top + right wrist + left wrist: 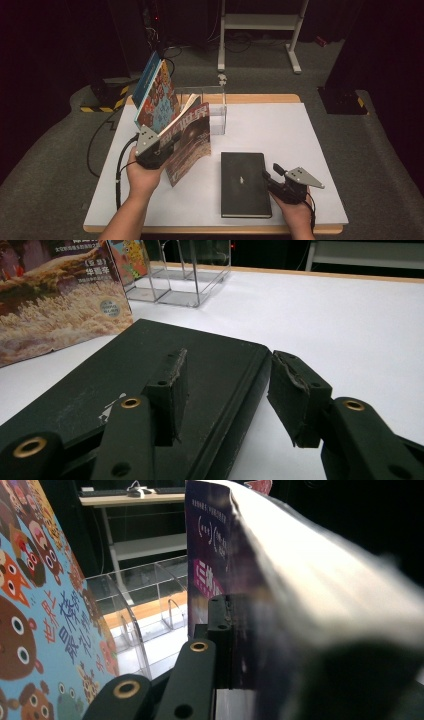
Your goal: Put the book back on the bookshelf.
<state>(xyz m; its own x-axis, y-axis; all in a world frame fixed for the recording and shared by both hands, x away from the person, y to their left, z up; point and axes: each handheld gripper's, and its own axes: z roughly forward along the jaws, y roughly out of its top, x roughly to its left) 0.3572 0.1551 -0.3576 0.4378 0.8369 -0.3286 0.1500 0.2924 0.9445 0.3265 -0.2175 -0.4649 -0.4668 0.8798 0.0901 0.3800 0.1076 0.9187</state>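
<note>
Two grippers are under my control. Left of centre in the high view, the left gripper (159, 146) is clamped on a magazine (189, 140), holding it tilted off the table (280, 130). In the left gripper view I see one pad pressed flat against the magazine's purple cover (210, 580), with the page edges fanning out to the right; the jaws have closed down on it as far as they go. A cartoon book (157, 97) stands tilted just behind and left of the magazine, up against a clear rack (212, 107) at the upper middle of the table.

At the lower right of the high view, the right gripper (270, 177) sits at the right edge of a black notebook (244, 182) lying flat on the table. In the right gripper view its jaws stand half spread: one pad (170, 395) hangs over the notebook's cover (150, 370), the other sits just off the edge over the table. I cannot tell whether either pad touches the notebook; neither presses on it.
</note>
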